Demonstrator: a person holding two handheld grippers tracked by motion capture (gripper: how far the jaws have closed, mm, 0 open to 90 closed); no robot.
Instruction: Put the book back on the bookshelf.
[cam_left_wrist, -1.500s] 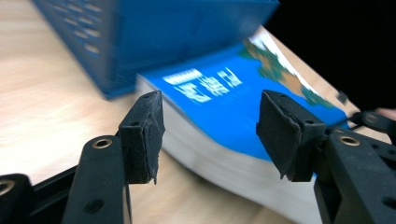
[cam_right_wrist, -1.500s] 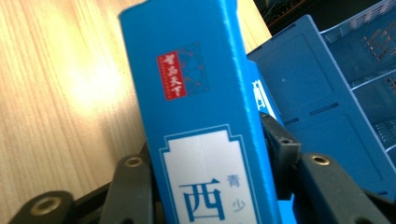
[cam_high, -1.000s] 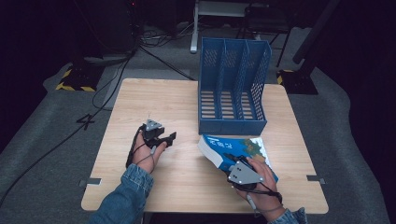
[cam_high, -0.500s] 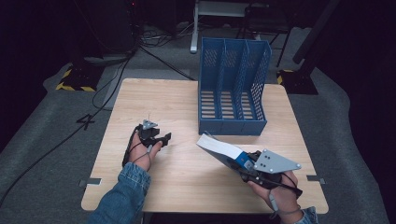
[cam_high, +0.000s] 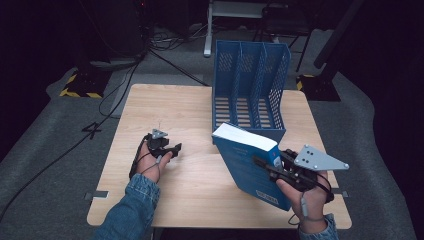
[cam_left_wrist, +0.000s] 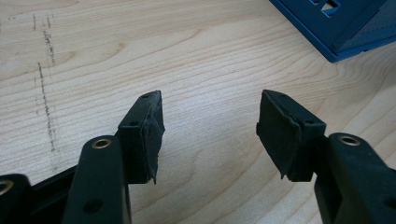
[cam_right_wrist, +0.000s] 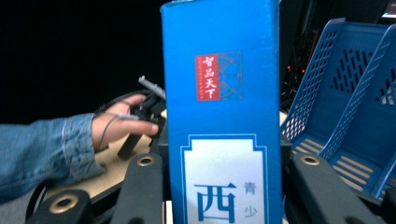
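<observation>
A thick blue book (cam_high: 250, 160) with white page edges hangs tilted above the table's right front, its spine (cam_right_wrist: 223, 116) upright between the jaws in the right gripper view. My right gripper (cam_high: 272, 167) is shut on the blue book, both jaws pressing its covers. A blue three-slot file rack (cam_high: 250, 90) stands just behind the book, at the table's back right. My left gripper (cam_high: 172, 149) rests low on the table's left side, open, with bare wood between its pads (cam_left_wrist: 147, 135).
The wooden table (cam_high: 185, 115) has bare room at its middle and back left. A corner of the rack (cam_left_wrist: 336, 28) lies beyond the left gripper's jaws. Cables (cam_high: 115, 100) trail over the grey floor to the left and behind. The other hand (cam_right_wrist: 119, 123) is in a denim sleeve.
The right gripper has lifted the book from flat on the table and tipped it up onto its edge in the air. The left hand has stayed put.
</observation>
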